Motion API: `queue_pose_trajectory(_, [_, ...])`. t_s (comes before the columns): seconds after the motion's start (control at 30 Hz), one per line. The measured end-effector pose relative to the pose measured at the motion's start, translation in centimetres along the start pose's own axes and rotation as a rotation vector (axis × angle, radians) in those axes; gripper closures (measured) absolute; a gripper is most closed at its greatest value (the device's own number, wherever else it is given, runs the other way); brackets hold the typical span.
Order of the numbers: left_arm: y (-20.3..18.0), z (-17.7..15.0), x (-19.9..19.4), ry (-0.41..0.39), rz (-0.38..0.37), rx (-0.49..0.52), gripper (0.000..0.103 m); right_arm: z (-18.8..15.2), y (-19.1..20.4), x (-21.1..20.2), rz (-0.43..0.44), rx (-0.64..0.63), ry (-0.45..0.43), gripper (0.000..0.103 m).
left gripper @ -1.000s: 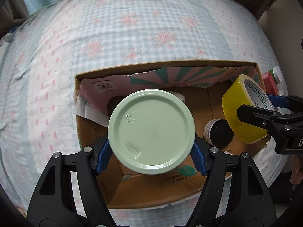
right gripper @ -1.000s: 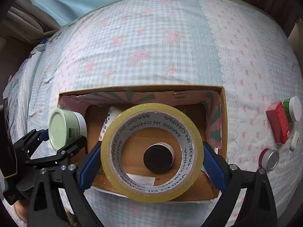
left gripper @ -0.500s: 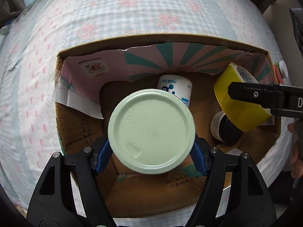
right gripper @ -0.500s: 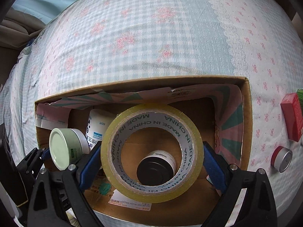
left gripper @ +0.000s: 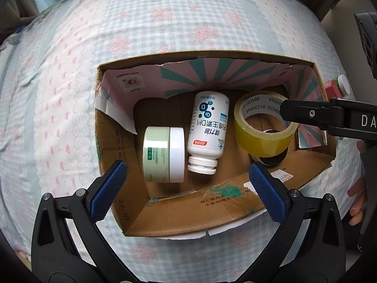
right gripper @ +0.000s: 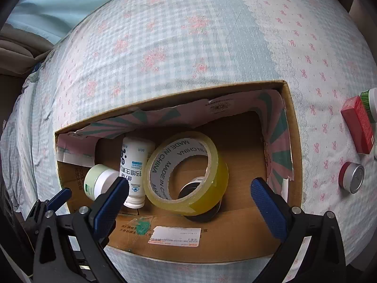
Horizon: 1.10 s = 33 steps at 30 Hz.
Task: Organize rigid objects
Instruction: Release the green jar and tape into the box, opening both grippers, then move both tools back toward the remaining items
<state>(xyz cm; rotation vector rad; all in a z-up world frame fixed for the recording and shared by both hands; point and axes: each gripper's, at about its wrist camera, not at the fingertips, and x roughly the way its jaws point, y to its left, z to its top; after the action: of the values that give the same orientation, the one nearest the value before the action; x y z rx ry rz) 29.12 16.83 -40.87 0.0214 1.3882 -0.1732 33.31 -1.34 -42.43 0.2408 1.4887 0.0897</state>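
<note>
Lying outside the box [right gripper: 291, 127], the red carton [right gripper: 358, 128] and silver tin [right gripper: 351, 176] sat on the bed right of the right gripper [right gripper: 188, 197], nearer it than the left gripper [left gripper: 186, 185]; both jaws gaped wide, empty.

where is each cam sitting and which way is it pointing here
Left wrist: on the left gripper, above the near-left of the cardboard box, looking down into it; its open blue-padded fingers show, plus the right gripper's arm.
Right wrist: on the right gripper, looking into the box from the near-right; its open fingers show.
Shared: green jar, white bottle, tape roll.
</note>
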Motion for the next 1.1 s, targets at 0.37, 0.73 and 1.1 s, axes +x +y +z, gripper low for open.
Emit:
queue_pose_trajectory(0.37, [-0.6,-2.5,-4.7,-0.05,0.027,-0.017,0.0,-2.7,0.8,-4.7,-0.047,-0.042,-0.07,0.0])
queue_pose_trajectory(0.73, [-4.2,-6.5,-11.1,-0.118,0.028,0.04,0.0,-7.7,0.0,-10.5,-0.127,-0.035,-0.052,0.0])
queue_pose_trajectory(1.1, [-10.8,-8.3,-15.9,-0.182,-0.022,0.122,0.0,-11.3,-5.0,-19.5,-0.068,0.017,-0.243,0.0])
